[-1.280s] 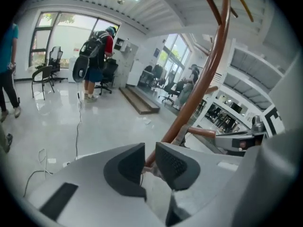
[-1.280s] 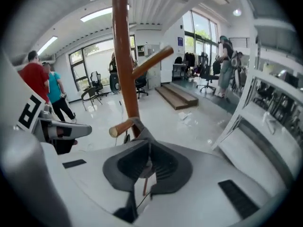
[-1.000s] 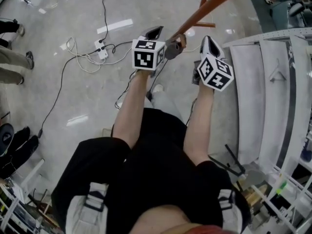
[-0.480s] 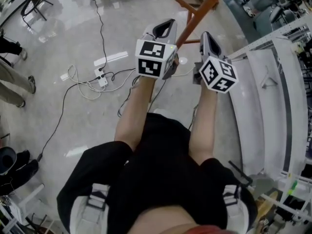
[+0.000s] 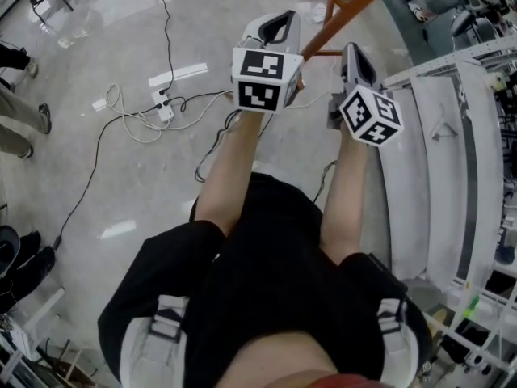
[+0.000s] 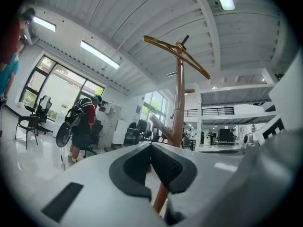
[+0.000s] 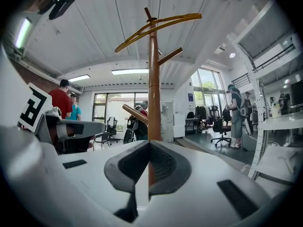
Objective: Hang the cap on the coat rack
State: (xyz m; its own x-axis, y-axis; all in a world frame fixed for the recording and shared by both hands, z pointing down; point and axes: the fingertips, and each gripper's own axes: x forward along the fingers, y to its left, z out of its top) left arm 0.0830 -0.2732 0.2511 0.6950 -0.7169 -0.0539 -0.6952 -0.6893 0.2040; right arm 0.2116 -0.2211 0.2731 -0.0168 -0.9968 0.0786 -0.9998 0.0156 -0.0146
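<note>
"So, where is the cap sitting?"

"I am not finding it in any view. Nothing is lying between either pair of jaws, and the pegs that are showing on the coat rack (image 7: 153, 89) are carrying nothing. Whether it is hanging somewhere out of sight, I cannot tell."

"And the grippers?"

"The left gripper (image 6: 151, 155) is pressing its jaws together on nothing, and the right gripper (image 7: 149, 157) is doing the same. The person is holding them up side by side, close to the orange pole, both pointing at it. With nothing to carry, I am guessing the closed jaws are simply resting."

"What is lying around them?"

"White shelving (image 5: 428, 176) is standing to the right, and a power strip (image 5: 164, 106) with loose cables is lying on the floor, off to the left."
</note>
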